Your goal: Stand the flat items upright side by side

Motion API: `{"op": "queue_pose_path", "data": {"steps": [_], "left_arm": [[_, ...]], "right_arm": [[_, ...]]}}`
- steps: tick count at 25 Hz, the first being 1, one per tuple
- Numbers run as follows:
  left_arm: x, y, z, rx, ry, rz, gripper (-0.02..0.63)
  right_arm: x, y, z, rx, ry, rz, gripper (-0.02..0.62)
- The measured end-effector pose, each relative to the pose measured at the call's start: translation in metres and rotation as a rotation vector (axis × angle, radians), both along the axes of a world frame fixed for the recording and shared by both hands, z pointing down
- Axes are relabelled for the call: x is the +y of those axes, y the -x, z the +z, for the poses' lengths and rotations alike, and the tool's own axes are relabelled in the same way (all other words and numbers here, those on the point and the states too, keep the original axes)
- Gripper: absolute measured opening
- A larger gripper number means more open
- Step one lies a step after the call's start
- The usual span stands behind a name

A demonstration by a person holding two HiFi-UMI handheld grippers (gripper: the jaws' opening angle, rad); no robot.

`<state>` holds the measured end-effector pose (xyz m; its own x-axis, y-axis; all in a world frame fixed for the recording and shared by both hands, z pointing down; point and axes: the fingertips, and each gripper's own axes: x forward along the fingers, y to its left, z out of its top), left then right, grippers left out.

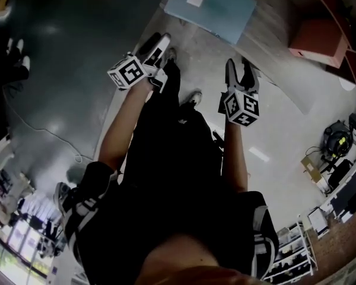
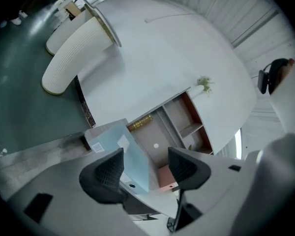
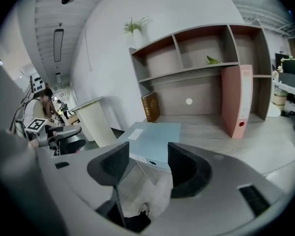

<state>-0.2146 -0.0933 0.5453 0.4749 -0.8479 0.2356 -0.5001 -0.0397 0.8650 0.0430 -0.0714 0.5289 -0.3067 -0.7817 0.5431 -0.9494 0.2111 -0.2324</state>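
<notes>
Left gripper and right gripper: claws spread, nothing between them. The pale-blue binder lies flat at the desk's front edge; a pink binder stands upright behind. Expect stiff, smooth, probably slippery board and low weight. Grip the thick spine facing the grippers.

The person wears black clothes, with short sleeves edged in white stripes, and pale shoes. The left gripper and right gripper each have a grey body, dark ribbed fingers and a cube with black-and-white square markers.
</notes>
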Motion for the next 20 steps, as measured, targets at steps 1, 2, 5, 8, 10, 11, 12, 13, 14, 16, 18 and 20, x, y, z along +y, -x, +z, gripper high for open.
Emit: {"op": "queue_pose_path", "data": {"steps": [1, 2, 5, 8, 10, 11, 12, 13, 14, 16, 18, 20], "left_arm": [[-0.012, 0.005, 0.01, -0.022, 0.003, 0.015, 0.276], [-0.024, 0.01, 0.019, -0.042, 0.006, 0.031, 0.276], [-0.051, 0.02, 0.043, -0.11, 0.02, 0.08, 0.275], [-0.072, 0.026, 0.063, -0.172, 0.032, 0.124, 0.276], [-0.085, 0.028, 0.073, -0.197, 0.039, 0.145, 0.279], [-0.092, 0.029, 0.077, -0.211, 0.04, 0.155, 0.281], [-0.097, 0.03, 0.082, -0.229, 0.041, 0.165, 0.281], [-0.102, 0.031, 0.087, -0.247, 0.043, 0.176, 0.282], [-0.106, 0.031, 0.093, -0.263, 0.048, 0.187, 0.285], [-0.113, 0.028, 0.105, -0.281, 0.056, 0.217, 0.287], [-0.118, 0.024, 0.116, -0.277, 0.064, 0.248, 0.293], [-0.122, 0.021, 0.125, -0.272, 0.07, 0.271, 0.293]], "right_arm": [[-0.011, 0.002, 0.011, 0.001, 0.015, 0.009, 0.261], [-0.022, 0.005, 0.021, 0.003, 0.029, 0.016, 0.262], [-0.048, 0.01, 0.049, 0.002, 0.072, 0.039, 0.262], [-0.066, 0.012, 0.071, 0.002, 0.103, 0.065, 0.262], [-0.077, 0.012, 0.082, -0.002, 0.118, 0.083, 0.262], [-0.083, 0.012, 0.087, -0.004, 0.126, 0.092, 0.262], [-0.087, 0.011, 0.092, -0.005, 0.133, 0.1, 0.262], [-0.091, 0.009, 0.097, -0.006, 0.141, 0.108, 0.264], [-0.095, 0.008, 0.103, -0.007, 0.15, 0.115, 0.264], [-0.101, 0.004, 0.114, -0.02, 0.172, 0.128, 0.27], [-0.106, 0.003, 0.126, -0.053, 0.198, 0.144, 0.279], [-0.109, 0.0, 0.136, -0.074, 0.221, 0.155, 0.294]]}}
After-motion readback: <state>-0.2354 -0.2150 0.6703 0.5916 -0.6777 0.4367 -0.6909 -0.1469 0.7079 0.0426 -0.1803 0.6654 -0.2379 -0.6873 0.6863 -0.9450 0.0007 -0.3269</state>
